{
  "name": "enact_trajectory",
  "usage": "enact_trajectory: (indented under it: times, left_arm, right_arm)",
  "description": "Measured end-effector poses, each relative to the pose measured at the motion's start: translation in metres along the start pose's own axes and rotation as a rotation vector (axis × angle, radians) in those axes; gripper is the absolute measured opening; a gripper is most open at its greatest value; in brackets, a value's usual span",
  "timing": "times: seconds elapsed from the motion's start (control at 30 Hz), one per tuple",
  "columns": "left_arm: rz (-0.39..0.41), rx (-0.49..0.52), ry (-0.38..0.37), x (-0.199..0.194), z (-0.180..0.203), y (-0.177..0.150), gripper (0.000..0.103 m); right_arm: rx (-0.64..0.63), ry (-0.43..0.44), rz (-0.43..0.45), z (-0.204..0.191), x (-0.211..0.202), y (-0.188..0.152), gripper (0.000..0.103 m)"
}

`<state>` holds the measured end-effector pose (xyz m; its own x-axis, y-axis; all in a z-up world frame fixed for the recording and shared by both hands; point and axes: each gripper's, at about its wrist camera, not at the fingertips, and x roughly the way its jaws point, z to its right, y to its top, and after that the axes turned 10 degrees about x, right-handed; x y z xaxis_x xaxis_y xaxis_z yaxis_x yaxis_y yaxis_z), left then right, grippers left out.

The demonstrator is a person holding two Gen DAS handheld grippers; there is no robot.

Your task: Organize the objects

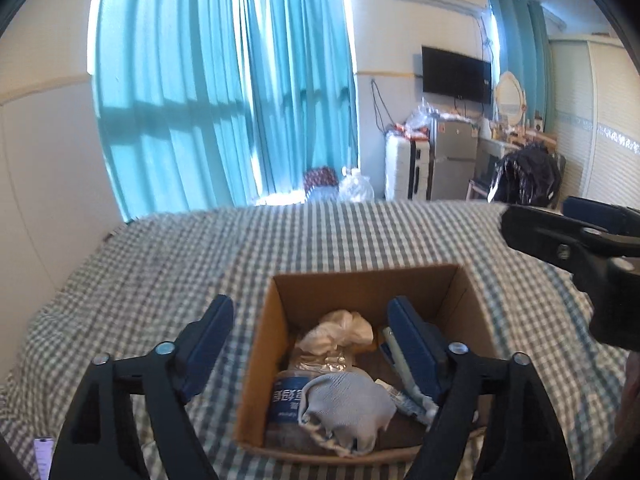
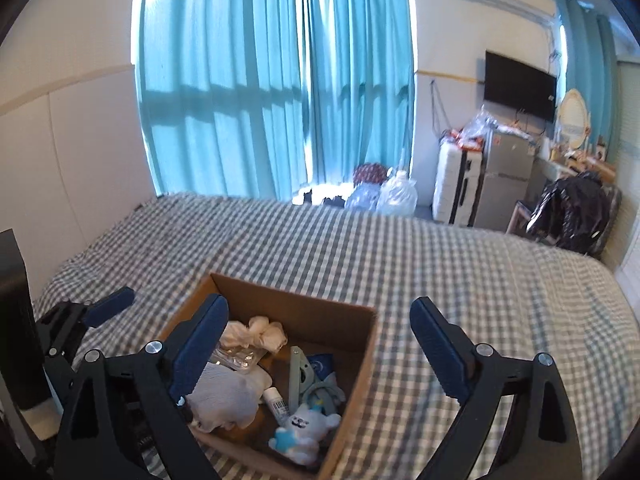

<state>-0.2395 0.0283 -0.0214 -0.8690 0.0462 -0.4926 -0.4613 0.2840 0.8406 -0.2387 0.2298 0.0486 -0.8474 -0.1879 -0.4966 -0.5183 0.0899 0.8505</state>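
Left gripper (image 1: pixel 310 344) and right gripper (image 2: pixel 320 350) both gape wide, empty. The box (image 1: pixel 472 300) sits on the bed (image 1: pixel 160 264) at 6 o'clock, holding a cloth (image 1: pixel 344 404), pouch (image 1: pixel 290 398) and plush (image 2: pixel 302 428). Next, I'd lift clear without snagging the walls.

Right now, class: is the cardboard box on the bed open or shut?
Open. The cardboard box has no lid over it; a grey cloth and plush toy lie visible inside.
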Motion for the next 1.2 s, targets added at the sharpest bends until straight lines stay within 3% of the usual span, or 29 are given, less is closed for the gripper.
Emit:
enact_trajectory:
  times: [0.07, 0.13, 0.33, 0.63, 0.83, 0.93, 1.2]
  left_arm:
    - [0.032, -0.002, 0.020, -0.022, -0.003, 0.006, 0.099]
    - [0.070, -0.002, 0.043, -0.044, -0.008, 0.010, 0.103]
    - [0.143, -0.006, 0.068, -0.100, -0.017, 0.015, 0.103]
    - [0.210, -0.025, 0.095, -0.150, -0.026, 0.004, 0.103]
    - [0.203, -0.077, 0.091, -0.153, -0.031, -0.014, 0.103]
    - [0.182, -0.092, 0.060, -0.141, -0.029, -0.021, 0.103]
    - [0.129, -0.153, 0.079, -0.107, -0.030, -0.063, 0.103]
  right_arm:
    - [-0.003, -0.008, 0.024, -0.002, -0.022, 0.004, 0.096]
    - [-0.008, -0.018, 0.053, -0.005, -0.047, 0.006, 0.098]
    - [-0.028, -0.055, 0.126, -0.011, -0.113, -0.001, 0.103]
    - [-0.006, -0.075, 0.184, -0.015, -0.162, -0.028, 0.103]
    - [0.042, -0.071, 0.162, -0.012, -0.147, -0.053, 0.103]
    - [0.048, -0.096, 0.166, -0.010, -0.131, -0.067, 0.103]
    - [0.035, -0.113, 0.134, -0.003, -0.083, -0.098, 0.103]
